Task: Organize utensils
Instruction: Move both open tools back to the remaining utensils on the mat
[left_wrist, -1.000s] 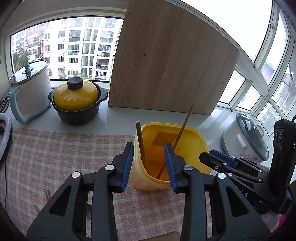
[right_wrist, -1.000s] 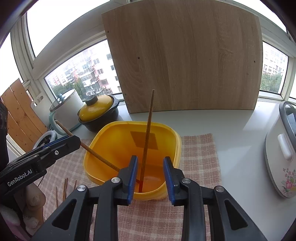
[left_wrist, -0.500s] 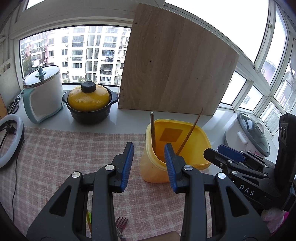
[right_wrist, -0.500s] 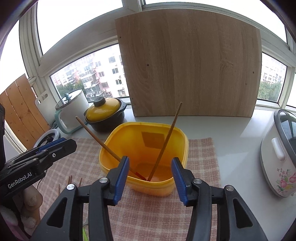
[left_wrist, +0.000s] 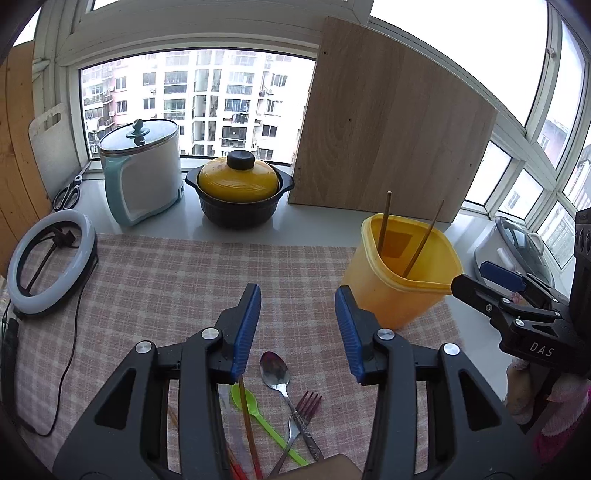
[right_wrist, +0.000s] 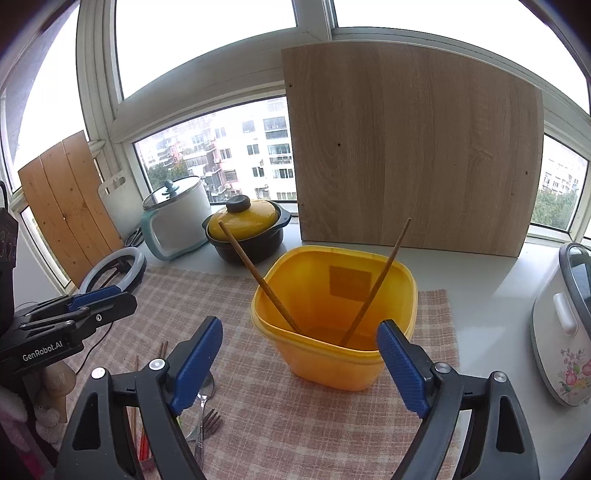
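Steel, plastic and wood utensils lie on the checked cloth directly beneath the left gripper (left_wrist: 297, 328): metal spoon (left_wrist: 275, 369), fork (left_wrist: 304, 406), green plastic spoon (left_wrist: 245, 400), loose chopsticks (left_wrist: 246, 421). All appear light, rigid and thin; the steel likely slippery, so grip mid-handle. Both grippers hover with jaws apart, empty. The yellow container (right_wrist: 334, 321), ahead of the right gripper (right_wrist: 299, 363), holds two chopsticks (right_wrist: 258, 275).

Two chopsticks (right_wrist: 376, 282) in yellow tub (right_wrist: 332, 354)

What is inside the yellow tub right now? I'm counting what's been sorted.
The yellow tub holds two wooden chopsticks, leaning against opposite sides. Nothing else shows inside, though its near wall hides part of the floor.
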